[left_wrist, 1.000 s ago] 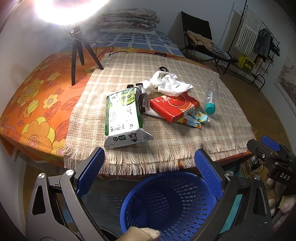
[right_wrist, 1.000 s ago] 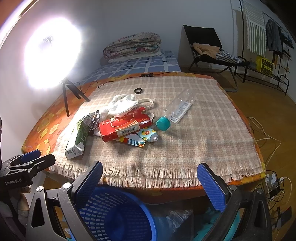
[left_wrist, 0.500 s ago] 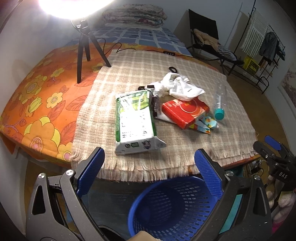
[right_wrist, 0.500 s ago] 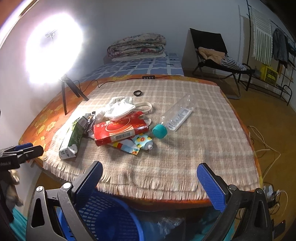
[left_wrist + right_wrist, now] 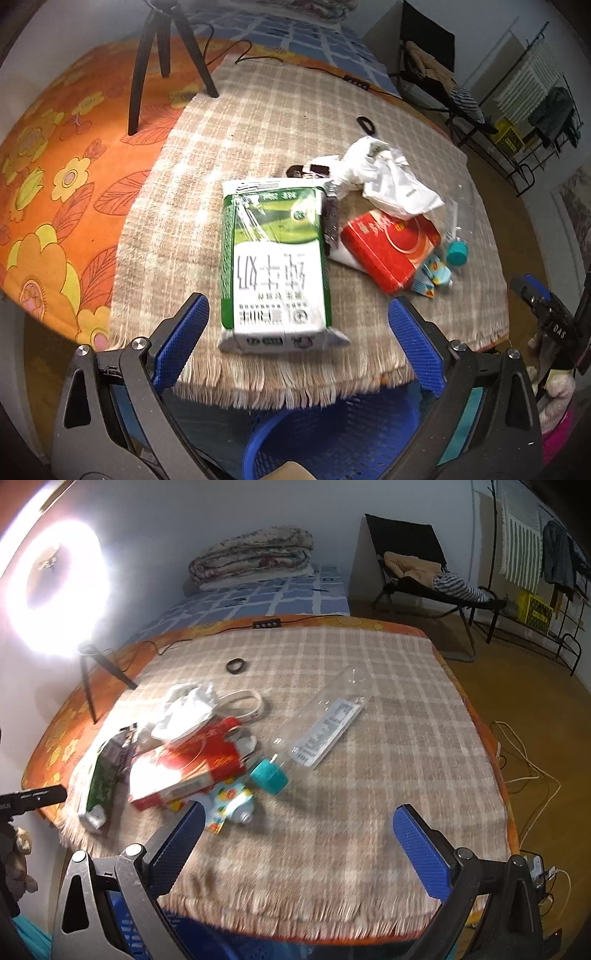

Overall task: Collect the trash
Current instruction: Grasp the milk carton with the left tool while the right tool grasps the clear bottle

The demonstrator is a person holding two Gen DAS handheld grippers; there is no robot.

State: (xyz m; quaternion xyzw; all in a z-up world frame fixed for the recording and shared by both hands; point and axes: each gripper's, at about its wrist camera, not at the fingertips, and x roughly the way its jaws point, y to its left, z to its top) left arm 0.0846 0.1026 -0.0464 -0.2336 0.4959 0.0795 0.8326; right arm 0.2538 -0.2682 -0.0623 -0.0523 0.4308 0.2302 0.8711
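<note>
A pile of trash lies on the plaid cloth point(image 5: 266, 110). A green and white milk carton point(image 5: 275, 258) lies flat nearest my left gripper point(image 5: 295, 332), which is open and empty just before it. Beside the carton are a red box point(image 5: 391, 247), crumpled white paper point(image 5: 388, 173) and a small colourful tube point(image 5: 231, 803). A clear bottle with a teal cap point(image 5: 321, 720) lies right of the pile. My right gripper point(image 5: 295, 845) is open and empty over the cloth's front edge. A blue basket point(image 5: 332, 435) stands below the table edge.
A ring light on a black tripod point(image 5: 92, 672) stands at the table's left. A black ring point(image 5: 235, 665) and a cable with a switch point(image 5: 266, 624) lie at the far side. The right gripper's tip point(image 5: 543, 310) shows at the left view's edge.
Both grippers have moved forward and up toward the table. The milk carton now lies close before the left gripper, and the basket has dropped lower in both views.
</note>
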